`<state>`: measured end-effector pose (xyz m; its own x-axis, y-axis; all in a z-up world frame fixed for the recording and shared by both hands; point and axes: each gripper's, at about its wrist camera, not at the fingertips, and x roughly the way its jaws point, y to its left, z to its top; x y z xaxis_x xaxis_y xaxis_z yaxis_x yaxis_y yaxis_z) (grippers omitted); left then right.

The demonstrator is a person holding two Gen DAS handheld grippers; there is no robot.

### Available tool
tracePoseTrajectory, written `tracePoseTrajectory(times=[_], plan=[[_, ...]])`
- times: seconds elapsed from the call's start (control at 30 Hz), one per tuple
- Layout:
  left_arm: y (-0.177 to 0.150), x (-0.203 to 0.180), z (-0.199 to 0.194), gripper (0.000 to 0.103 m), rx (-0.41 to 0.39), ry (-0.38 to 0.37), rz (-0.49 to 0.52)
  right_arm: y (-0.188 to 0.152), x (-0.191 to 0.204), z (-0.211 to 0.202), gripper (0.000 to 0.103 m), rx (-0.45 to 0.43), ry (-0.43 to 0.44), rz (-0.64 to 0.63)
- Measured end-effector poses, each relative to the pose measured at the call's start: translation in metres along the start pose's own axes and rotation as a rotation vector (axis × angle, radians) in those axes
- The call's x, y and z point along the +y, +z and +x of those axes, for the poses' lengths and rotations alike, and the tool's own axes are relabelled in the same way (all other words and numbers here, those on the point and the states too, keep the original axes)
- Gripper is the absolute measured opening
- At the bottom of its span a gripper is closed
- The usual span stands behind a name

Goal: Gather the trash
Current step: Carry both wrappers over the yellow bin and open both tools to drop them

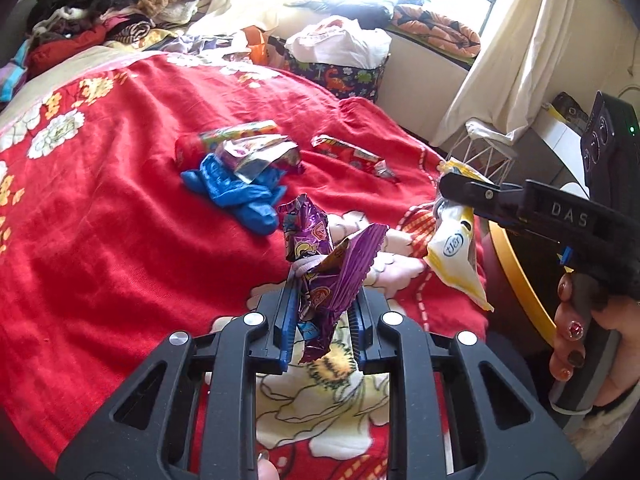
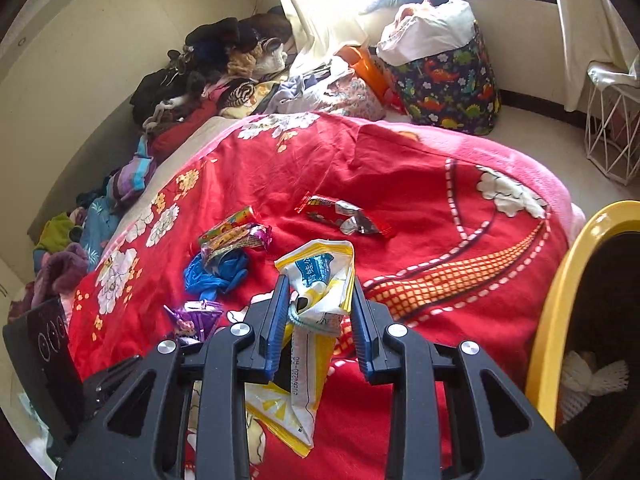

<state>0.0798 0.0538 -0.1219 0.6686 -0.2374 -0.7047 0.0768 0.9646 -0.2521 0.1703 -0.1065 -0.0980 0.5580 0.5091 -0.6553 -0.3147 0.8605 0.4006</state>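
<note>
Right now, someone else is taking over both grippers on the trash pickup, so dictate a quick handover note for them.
Left gripper: shut on the purple wrapper, held above the red blanket.
Right gripper: shut on the yellow-and-white packet, near the yellow-rimmed bin.
Done: both pieces are lifted off the bed; neither is in the bin yet.
Left on the blanket: blue glove, the crumpled wrappers on and beside it, and the red wrapper.
</note>
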Motion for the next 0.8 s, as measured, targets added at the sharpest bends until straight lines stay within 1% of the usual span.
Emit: tracePoseTrajectory(times=[0.4, 0.8], plan=[[0.011, -0.024, -0.012, 0.016, -0.039, -0.023, 0.048, -0.003, -0.006, -0.027, 0.028, -0.046, -0.025, -0.013], [0.019, -0.048, -0.017, 0.016, -0.066, -0.043, 0.086, -0.004, -0.028, -0.052, 0.028, -0.077, -0.058, 0.018]])
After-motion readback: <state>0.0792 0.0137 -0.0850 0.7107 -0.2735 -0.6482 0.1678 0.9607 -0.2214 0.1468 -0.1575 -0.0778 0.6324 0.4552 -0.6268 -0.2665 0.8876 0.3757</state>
